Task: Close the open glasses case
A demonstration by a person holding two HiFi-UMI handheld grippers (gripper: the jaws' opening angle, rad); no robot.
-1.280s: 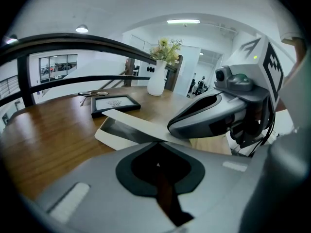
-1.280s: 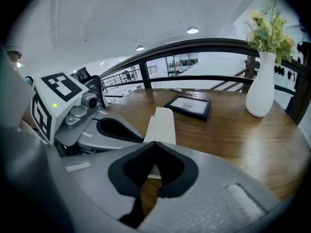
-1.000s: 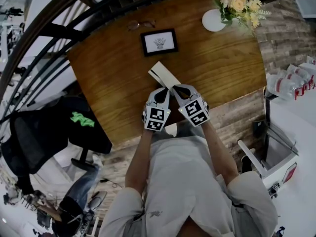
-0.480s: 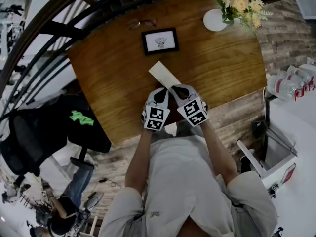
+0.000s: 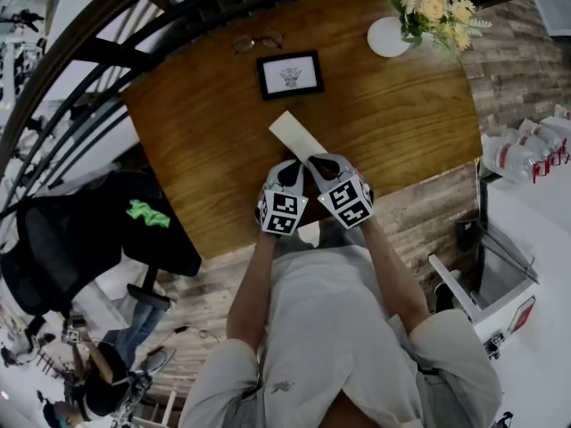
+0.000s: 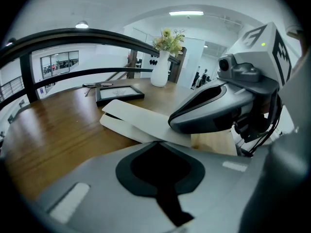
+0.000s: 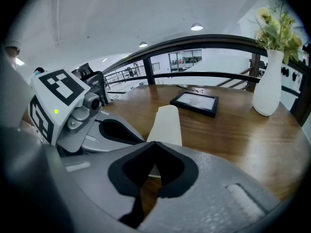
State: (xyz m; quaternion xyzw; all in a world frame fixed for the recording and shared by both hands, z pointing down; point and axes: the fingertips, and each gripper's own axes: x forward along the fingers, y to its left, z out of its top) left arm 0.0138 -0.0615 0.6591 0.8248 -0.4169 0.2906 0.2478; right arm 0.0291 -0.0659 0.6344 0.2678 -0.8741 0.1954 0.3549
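A cream glasses case (image 5: 297,135) lies slantwise in the middle of the wooden table (image 5: 196,141). In the head view its lid lies flat on its base. The left gripper view shows the case (image 6: 141,123) as two layers with a thin gap at its far left end. My left gripper (image 5: 296,163) is shut, its tips against the case's near end. My right gripper (image 5: 315,160) is also shut, right beside the left one and over the same end. Seen from the right gripper, the case (image 7: 166,123) stretches away from the closed tips (image 7: 154,142).
A black picture frame (image 5: 288,75) lies beyond the case, with a pair of glasses (image 5: 256,41) at the far edge. A white vase of flowers (image 5: 387,36) stands at the far right. A dark railing (image 5: 98,56) curves round the table's left side, and a black chair (image 5: 71,239) stands below it.
The case's lid has come down: a dark opening showed along its left side a second ago, and now the lid lies flat. Both grippers have hardly moved.
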